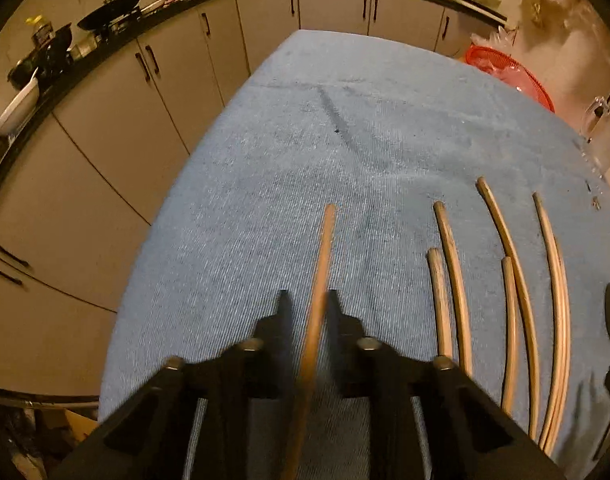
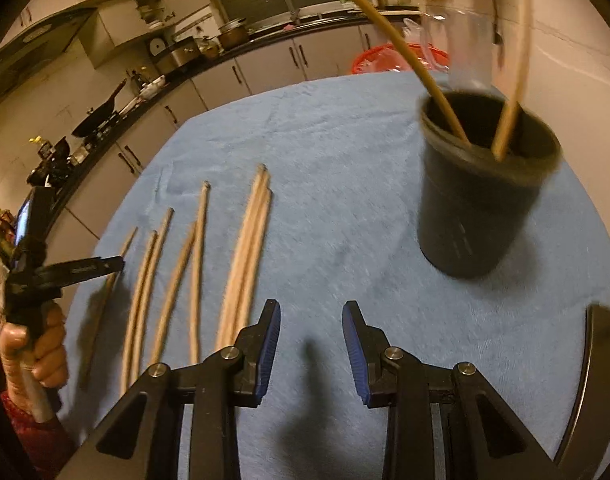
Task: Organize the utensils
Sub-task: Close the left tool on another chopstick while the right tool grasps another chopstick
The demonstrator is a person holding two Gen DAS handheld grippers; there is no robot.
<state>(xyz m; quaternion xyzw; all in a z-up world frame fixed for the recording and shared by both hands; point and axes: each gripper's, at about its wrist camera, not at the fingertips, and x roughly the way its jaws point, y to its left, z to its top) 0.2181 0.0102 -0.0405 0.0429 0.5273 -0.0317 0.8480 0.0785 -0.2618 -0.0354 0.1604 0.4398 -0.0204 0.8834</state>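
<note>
Several wooden chopsticks (image 2: 245, 248) lie side by side on a blue cloth (image 2: 345, 220). In the left wrist view my left gripper (image 1: 308, 298) is shut on one chopstick (image 1: 327, 240), the leftmost, which lies lengthwise between its black fingers. The other chopsticks (image 1: 449, 280) are to its right. From the right wrist view the left gripper (image 2: 119, 264) shows at the far left, held by a hand (image 2: 37, 352). My right gripper (image 2: 311, 308) hangs open over bare cloth with nothing between its blue pads. A dark cup (image 2: 485, 200) at the right holds two chopsticks (image 2: 445, 108).
A clear plastic jug (image 2: 465, 48) stands behind the cup, and a red basket (image 1: 509, 72) sits past the table's far edge. Grey cabinets and a dark counter with a wok (image 1: 113, 8) run along the left and back. A dark rim (image 2: 601, 360) shows at the right.
</note>
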